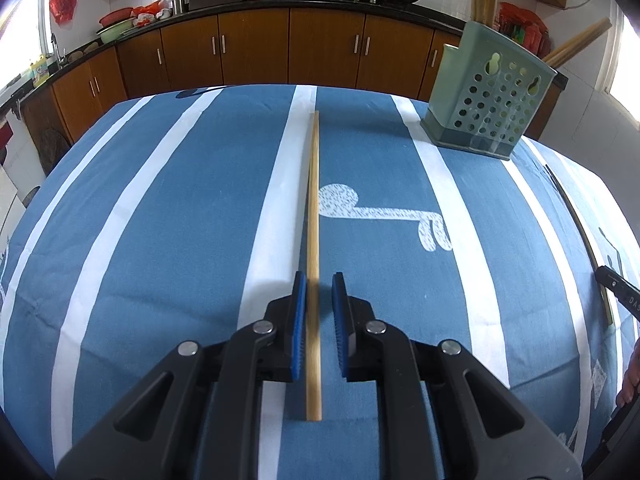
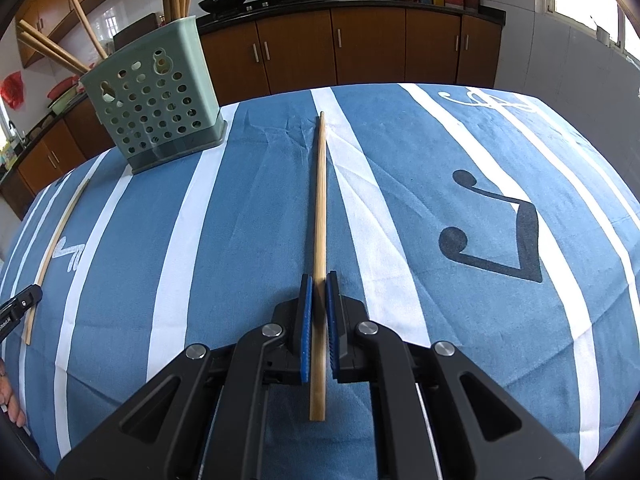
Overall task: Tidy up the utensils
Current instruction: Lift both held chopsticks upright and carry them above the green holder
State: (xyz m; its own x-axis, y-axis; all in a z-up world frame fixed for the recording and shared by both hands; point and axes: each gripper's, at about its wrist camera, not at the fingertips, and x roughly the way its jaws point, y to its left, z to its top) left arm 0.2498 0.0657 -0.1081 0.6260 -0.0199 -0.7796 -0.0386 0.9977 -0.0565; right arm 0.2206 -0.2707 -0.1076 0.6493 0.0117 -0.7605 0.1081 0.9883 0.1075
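In the left wrist view a wooden chopstick (image 1: 313,216) lies on the blue striped cloth (image 1: 160,220), running straight away between my left gripper's fingers. The left gripper (image 1: 319,280) is open around it; the left pad touches it, the right pad stands apart. In the right wrist view my right gripper (image 2: 319,278) is closed on a second wooden chopstick (image 2: 320,208), both blue pads against it. A green perforated utensil holder (image 1: 486,108) with several chopsticks in it stands at the far right; it also shows in the right wrist view (image 2: 154,100) at the far left.
The left gripper's chopstick (image 2: 54,248) and fingertip (image 2: 24,300) show at the right view's left edge. The right gripper's fingertip (image 1: 618,288) shows at the left view's right edge. Kitchen cabinets (image 1: 320,52) stand beyond the table.
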